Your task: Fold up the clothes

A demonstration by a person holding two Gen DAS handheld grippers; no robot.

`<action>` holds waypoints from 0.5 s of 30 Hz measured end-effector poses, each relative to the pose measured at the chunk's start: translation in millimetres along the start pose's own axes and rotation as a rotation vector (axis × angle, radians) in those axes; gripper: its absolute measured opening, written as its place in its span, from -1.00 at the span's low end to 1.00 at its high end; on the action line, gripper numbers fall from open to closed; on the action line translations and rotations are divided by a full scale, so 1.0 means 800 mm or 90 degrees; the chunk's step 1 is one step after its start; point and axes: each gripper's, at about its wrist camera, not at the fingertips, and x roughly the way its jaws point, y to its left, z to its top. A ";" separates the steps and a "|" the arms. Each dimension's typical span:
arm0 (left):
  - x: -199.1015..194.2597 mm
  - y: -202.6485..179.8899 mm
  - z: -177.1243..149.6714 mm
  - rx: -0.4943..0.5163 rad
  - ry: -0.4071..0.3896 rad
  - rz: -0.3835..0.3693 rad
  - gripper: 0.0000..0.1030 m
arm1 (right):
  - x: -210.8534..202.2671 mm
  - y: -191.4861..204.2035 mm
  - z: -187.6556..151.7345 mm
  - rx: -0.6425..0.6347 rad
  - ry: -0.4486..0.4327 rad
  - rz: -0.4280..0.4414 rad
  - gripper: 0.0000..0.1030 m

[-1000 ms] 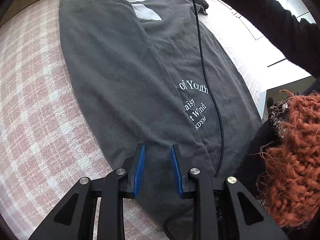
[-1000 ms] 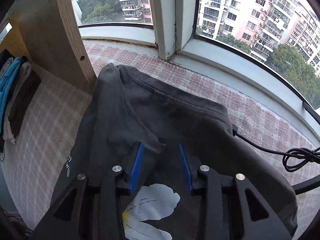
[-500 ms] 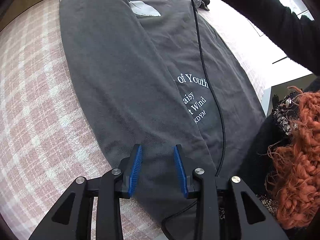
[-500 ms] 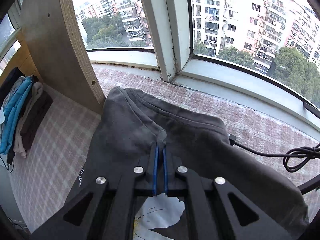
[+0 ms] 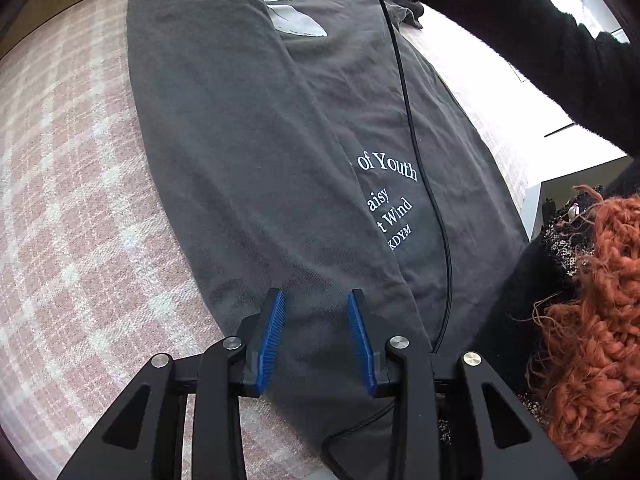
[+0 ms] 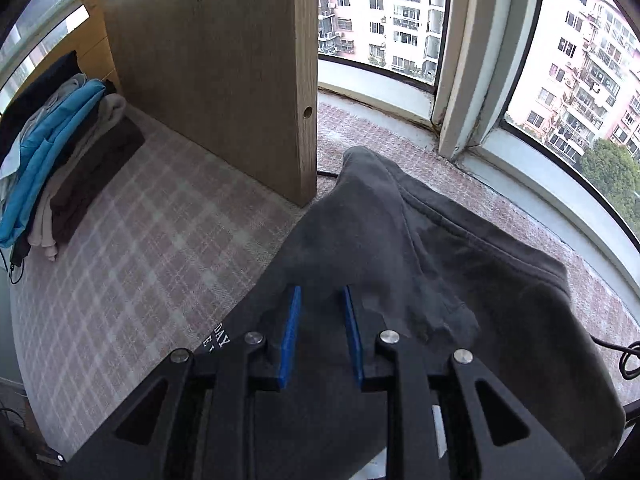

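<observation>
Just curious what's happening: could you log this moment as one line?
step: folding grey shirt | left gripper: open over hem | right gripper: opening, over folded shoulder | surface: plaid cover

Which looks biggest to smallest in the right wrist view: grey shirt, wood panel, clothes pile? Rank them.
1. grey shirt, though it lies nearest the camera.
2. wood panel.
3. clothes pile, though it lies farthest.

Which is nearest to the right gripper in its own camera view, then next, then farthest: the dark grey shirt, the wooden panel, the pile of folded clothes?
From the right gripper:
1. Dark grey shirt, directly beneath the opening jaws.
2. Wooden panel, upright, ahead and left.
3. Pile of folded clothes, far left, beyond the panel.
</observation>
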 end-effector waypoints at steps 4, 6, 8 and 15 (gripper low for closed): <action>-0.020 0.006 -0.023 -0.040 -0.021 0.015 -0.39 | 0.013 0.020 0.007 -0.023 0.007 -0.041 -0.58; -0.037 0.009 -0.039 -0.067 -0.043 0.019 -0.39 | -0.014 0.021 -0.004 -0.012 -0.007 -0.037 -0.58; -0.054 0.012 -0.057 -0.096 -0.070 0.023 -0.39 | -0.048 0.029 -0.028 -0.010 -0.018 -0.026 -0.58; -0.095 -0.003 -0.122 -0.143 -0.124 0.037 -0.39 | -0.092 0.110 -0.155 -0.050 0.071 0.049 -0.58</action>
